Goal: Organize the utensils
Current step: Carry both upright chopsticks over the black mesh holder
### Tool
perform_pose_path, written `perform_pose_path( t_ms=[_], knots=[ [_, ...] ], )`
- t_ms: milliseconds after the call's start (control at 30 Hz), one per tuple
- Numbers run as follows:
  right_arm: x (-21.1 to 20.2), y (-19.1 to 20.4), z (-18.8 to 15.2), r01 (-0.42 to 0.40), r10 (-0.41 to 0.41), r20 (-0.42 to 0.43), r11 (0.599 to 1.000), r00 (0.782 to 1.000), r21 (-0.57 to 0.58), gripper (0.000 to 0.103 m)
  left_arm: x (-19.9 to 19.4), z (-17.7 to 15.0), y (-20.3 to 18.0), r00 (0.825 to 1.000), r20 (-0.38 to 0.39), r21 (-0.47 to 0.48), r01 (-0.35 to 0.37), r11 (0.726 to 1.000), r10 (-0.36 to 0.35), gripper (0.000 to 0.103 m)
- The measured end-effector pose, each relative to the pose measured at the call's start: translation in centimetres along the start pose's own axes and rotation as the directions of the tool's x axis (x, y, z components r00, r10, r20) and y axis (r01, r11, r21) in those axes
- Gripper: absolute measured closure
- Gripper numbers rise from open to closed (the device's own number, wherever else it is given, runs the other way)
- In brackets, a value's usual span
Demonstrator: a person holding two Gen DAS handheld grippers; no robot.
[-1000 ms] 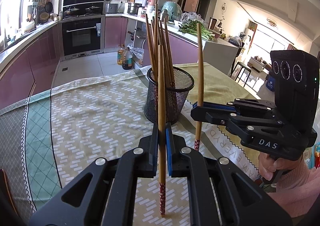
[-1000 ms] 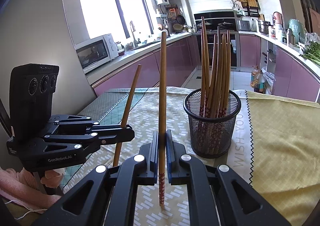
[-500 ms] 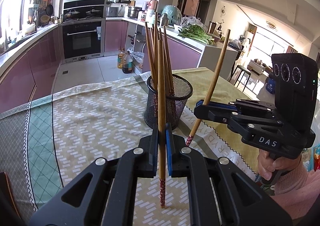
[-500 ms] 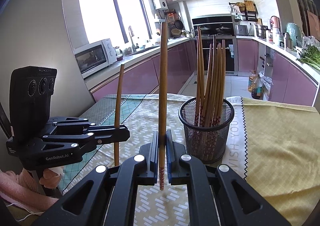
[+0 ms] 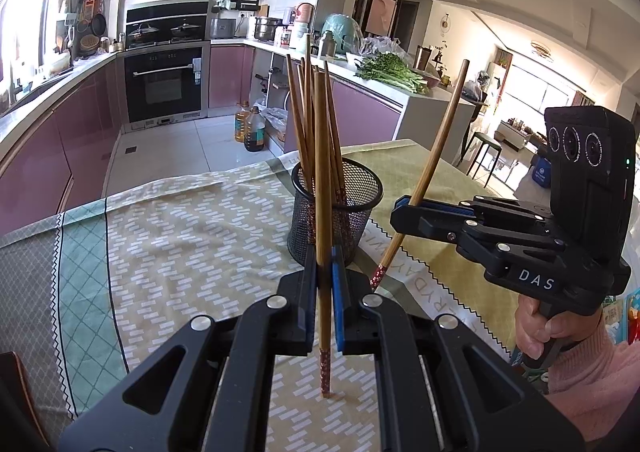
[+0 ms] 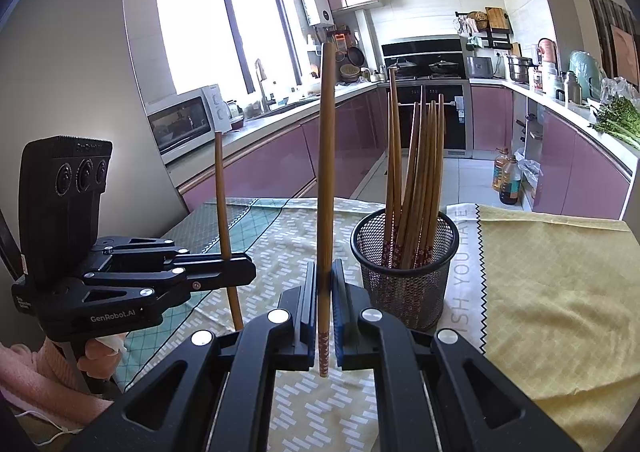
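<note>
The left gripper is being held low over the table, angled downward, its jaws clamped on a single chopstick that is being kept upright, its patterned red tip resting on or just above the patterned tablecloth near the table's near edge. The right gripper is being held by a hand in a pink sleeve, likewise angled downward, and is being kept clamped on a second chopstick. In the left wrist view that second chopstick is being seen tilted, its top leaning away from the black mesh holder and its red tip pointing toward the holder's base. The holder is standing toward the middle of the table, at the seam where the patterned cloth meets a yellow cloth, and is being filled by a bundle of brown chopsticks with patterned lower ends. Compared with one second earlier, the right gripper's chopstick is being held tilted rather than upright, while the left one is being kept upright as before.
</note>
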State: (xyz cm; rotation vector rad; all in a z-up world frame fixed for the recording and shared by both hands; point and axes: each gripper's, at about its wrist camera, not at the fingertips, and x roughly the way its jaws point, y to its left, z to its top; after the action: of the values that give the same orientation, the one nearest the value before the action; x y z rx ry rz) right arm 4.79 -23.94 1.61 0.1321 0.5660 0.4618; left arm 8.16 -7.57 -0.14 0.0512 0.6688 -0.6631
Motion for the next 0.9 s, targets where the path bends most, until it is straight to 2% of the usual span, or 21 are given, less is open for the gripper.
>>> perform_pose_path(
  t_ms=[900],
  knots=[
    [0.1,0.0,1.1,0.013,-0.013,0.016,1.000,1.000,0.000,0.097,-0.8,2.0,-0.4,1.000,0.013,0.022,0.009,1.000,-0.010,0.096]
  ],
)
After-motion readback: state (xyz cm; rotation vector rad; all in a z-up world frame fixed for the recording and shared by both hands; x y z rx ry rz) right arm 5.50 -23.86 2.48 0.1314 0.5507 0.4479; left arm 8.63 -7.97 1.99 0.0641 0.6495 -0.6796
